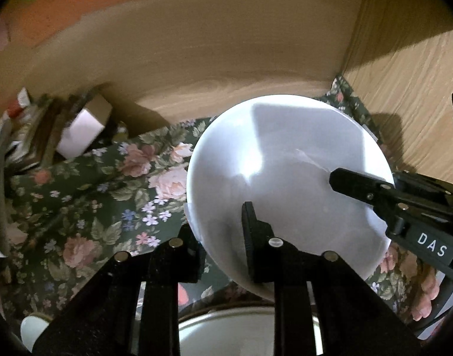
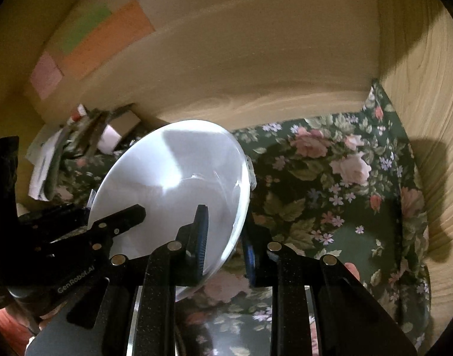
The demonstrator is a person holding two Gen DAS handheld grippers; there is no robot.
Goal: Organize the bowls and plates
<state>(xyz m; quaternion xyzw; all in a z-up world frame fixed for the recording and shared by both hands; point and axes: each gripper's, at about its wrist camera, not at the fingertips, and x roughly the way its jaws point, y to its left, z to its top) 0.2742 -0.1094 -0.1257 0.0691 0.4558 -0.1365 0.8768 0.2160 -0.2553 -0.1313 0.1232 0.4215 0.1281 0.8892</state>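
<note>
Glossy white plate [image 1: 288, 160] (ceramic-looking), floral cloth [image 1: 102, 195], wood-grain walls [image 1: 404, 89].

left wrist: close, downward | right wrist: likewise | shared: white plate [image 1: 285, 178], seemingly

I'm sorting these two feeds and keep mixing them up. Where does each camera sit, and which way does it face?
Left wrist: sits on the left gripper, looking down along its fingers at the white plate clamped between them; the right gripper enters from the right.
Right wrist: sits on the right gripper, looking down at the plate seen tilted; the left gripper enters from the left.
Shared: the plate gripped at two rim spots, the floral cloth and the wooden wall.
</note>
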